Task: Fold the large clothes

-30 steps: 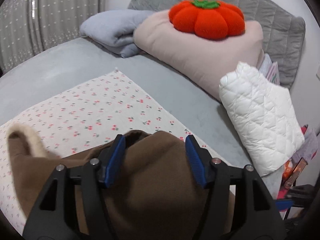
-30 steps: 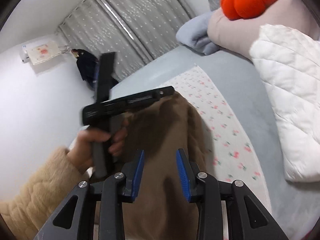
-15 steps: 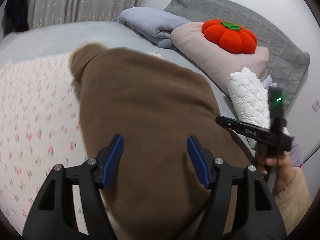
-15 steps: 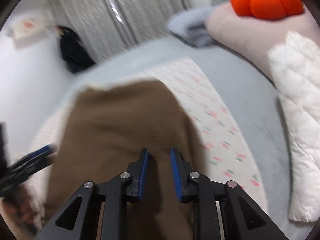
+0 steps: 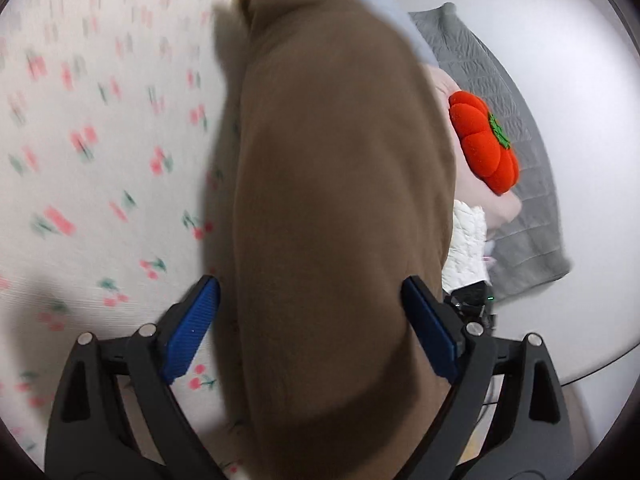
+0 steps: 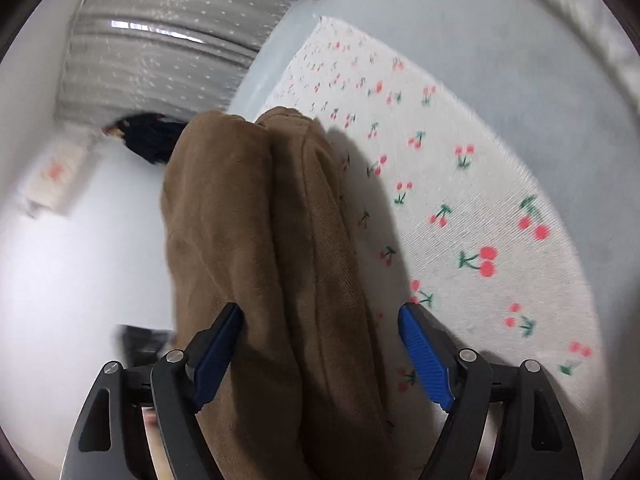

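On the left gripper (image 5: 310, 324) the fingers (image 5: 192, 330) are spreading and already stand wide. The brown fleece garment (image 5: 332, 208) runs up between them: the near pad seems clear of the cloth, while the far pad lies at its edge, and whether it still presses cannot be told from this view. So the cloth looks released rather than pinched there.

The right gripper (image 6: 320, 354) is opening too. Its left finger (image 6: 216, 354) lies against the garment (image 6: 256, 240); the right one stands apart from it, over the cherry-print sheet (image 6: 460, 200). Nothing is clamped. The garment, doubled into two thick lobes in this view, lies lengthwise between both pairs of fingers on that sheet, which covers part of the grey bed (image 6: 460, 40).

Risks, as a judgement: the cloth is plush and bulky, so once let go the fold may spring open or slump sideways, leaving edges uneven. If a ribbed pad catches the nap as a hand pulls away, it could drag the top layer and undo the fold. The left view is blurred, which suggests a fast move; that raises the chance of such a snag.

Further out are the orange pumpkin cushion (image 5: 482, 144) on a pink pillow (image 5: 506, 208), a white quilted item (image 5: 466, 248), a grey quilt (image 5: 520, 160) and, in the right view, grey curtains (image 6: 160, 40).
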`<control>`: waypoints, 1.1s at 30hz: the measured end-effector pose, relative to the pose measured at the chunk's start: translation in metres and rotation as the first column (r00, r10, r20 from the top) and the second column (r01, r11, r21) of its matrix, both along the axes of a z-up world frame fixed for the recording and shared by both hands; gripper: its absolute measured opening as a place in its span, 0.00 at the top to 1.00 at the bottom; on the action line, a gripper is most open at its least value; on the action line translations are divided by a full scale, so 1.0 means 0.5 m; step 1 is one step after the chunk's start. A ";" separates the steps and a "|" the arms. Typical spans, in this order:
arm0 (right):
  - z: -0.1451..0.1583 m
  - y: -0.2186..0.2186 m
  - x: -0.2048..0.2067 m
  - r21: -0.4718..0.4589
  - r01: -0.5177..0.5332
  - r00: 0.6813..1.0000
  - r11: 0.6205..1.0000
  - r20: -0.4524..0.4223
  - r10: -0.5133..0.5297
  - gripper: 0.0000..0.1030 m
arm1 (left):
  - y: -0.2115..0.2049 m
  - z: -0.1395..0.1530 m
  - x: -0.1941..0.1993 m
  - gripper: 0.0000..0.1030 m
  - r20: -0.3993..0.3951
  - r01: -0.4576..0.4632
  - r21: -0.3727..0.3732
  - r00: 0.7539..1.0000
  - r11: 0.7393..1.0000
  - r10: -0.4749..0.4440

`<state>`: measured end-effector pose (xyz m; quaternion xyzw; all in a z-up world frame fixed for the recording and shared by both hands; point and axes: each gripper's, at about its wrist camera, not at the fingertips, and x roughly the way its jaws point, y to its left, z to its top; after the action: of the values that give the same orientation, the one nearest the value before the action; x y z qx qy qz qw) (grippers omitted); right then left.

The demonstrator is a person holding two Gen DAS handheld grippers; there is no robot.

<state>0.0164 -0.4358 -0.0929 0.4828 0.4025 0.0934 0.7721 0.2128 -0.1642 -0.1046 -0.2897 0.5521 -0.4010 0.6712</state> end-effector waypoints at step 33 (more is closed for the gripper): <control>0.118 0.313 0.105 0.004 -0.238 0.950 0.971 0.209 0.232 0.67 | 0.285 0.054 -0.021 0.42 0.095 -0.150 -0.023 0.984 0.988 0.152</control>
<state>0.0686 -0.2790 -0.0338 0.4304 0.3730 0.2401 0.7861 0.2023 -0.0215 -0.0775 -0.3163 0.4923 -0.3668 0.7232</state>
